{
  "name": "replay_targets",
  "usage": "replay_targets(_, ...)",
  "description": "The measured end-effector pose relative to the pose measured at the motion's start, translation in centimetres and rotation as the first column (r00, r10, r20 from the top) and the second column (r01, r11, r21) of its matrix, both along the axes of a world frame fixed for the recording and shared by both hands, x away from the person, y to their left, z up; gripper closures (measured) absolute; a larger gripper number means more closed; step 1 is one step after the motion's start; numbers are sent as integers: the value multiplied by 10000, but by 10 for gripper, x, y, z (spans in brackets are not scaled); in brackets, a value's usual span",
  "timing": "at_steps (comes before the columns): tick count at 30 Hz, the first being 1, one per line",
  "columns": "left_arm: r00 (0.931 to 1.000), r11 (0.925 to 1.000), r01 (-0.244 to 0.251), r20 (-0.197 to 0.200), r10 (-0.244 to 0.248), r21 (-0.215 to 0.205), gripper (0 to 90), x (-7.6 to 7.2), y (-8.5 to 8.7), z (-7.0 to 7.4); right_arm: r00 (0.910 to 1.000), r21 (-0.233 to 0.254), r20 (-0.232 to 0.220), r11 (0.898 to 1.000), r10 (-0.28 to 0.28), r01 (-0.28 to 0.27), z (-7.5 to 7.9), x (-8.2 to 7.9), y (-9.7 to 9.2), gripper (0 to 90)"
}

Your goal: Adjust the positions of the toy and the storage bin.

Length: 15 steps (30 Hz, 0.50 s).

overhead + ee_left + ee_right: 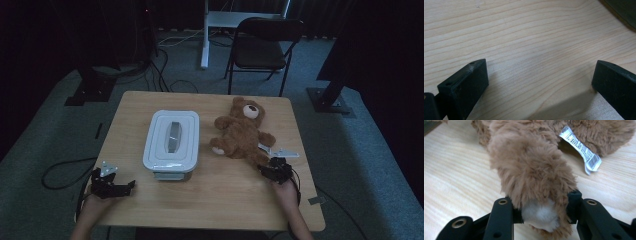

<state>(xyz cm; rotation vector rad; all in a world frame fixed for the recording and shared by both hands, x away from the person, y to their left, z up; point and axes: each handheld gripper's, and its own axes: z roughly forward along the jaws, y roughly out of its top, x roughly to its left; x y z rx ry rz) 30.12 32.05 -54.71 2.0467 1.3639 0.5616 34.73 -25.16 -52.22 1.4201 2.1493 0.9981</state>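
- The teddy bear [242,131] lies on the table [210,200], at three o'clock from the lidded white box [171,140].
- The right gripper [544,211] clamps its leg; the grasp step looks done.
- Next, probably a lift.
- The left gripper [540,82] rests wide open, empty.

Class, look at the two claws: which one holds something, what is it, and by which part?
The right claw grips the teddy bear by the foot end of one leg. The left claw is open over the bare table.
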Motion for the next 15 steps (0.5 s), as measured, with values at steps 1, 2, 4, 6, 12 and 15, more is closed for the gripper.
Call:
replay_targets(1, 10000, 10000, 0, 0, 0, -1, 10, 0, 0, 0, 10000, -50, -18, 10000, -5, 4, 1, -2, -2, 617)
replay_targets(2, 10000, 10000, 3, 1, -3, 4, 10, 0, 0, 0, 10000, -106, -19, 9999, 0, 0, 1, -4, -4, 617)
replay_targets(4, 10000, 10000, 2, 0, -2, 2, 10, 0, 0, 0, 9999, -108, -5, 9999, -117, 117, 3, -10, -11, 618)
replay_targets(6, 10000, 10000, 0, -1, 0, -2, 10, 0, 0, 0, 9994, -124, 23, 9994, -337, 337, 4, -14, -20, 620)
replay_targets(12, 10000, 10000, 0, 0, 0, -3, 10, 0, 0, 0, 9974, 973, -566, 9940, -440, 494, 12, -22, -49, 500)
replay_targets(15, 10000, 10000, 0, -4, 0, -2, 10, 0, 0, 0, 9975, 1536, -650, 9874, -284, 382, 17, -23, -53, 397)
